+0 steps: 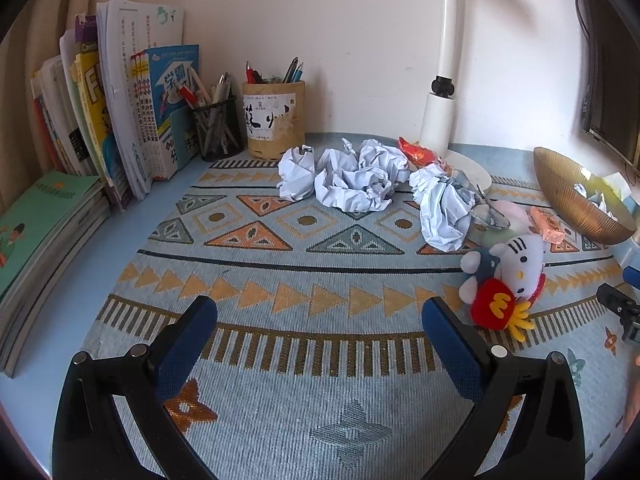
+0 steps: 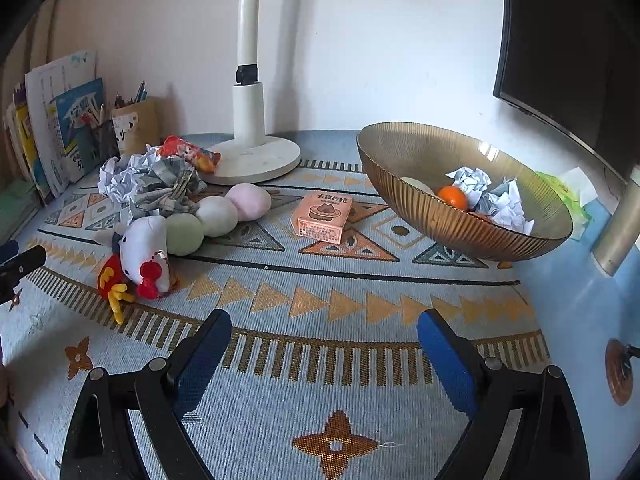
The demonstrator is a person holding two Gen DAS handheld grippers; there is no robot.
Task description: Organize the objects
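Several crumpled paper balls [image 1: 352, 178] lie on the patterned mat near the back wall. Beside them rest a red snack wrapper [image 2: 192, 152], a checked cloth [image 2: 166, 190], a three-ball dumpling plush [image 2: 218, 216], a white cat plush with red fries [image 2: 138, 262] and a small pink box [image 2: 325, 216]. A gold ribbed bowl [image 2: 420, 204] holds an orange [image 2: 452, 197] and crumpled paper [image 2: 504, 204]. My left gripper [image 1: 320, 310] stands open over bare mat, well short of the paper. Over the mat in front of the pink box, my right gripper [image 2: 325, 322] is also open and empty.
Books [image 1: 120, 120] stand and lie stacked at the far left, next to a mesh pen cup [image 1: 218, 132] and a bamboo pen holder [image 1: 274, 120]. A white lamp [image 2: 250, 120] rises at the back. A dark monitor [image 2: 568, 60] and a green packet [image 2: 560, 192] sit at the right.
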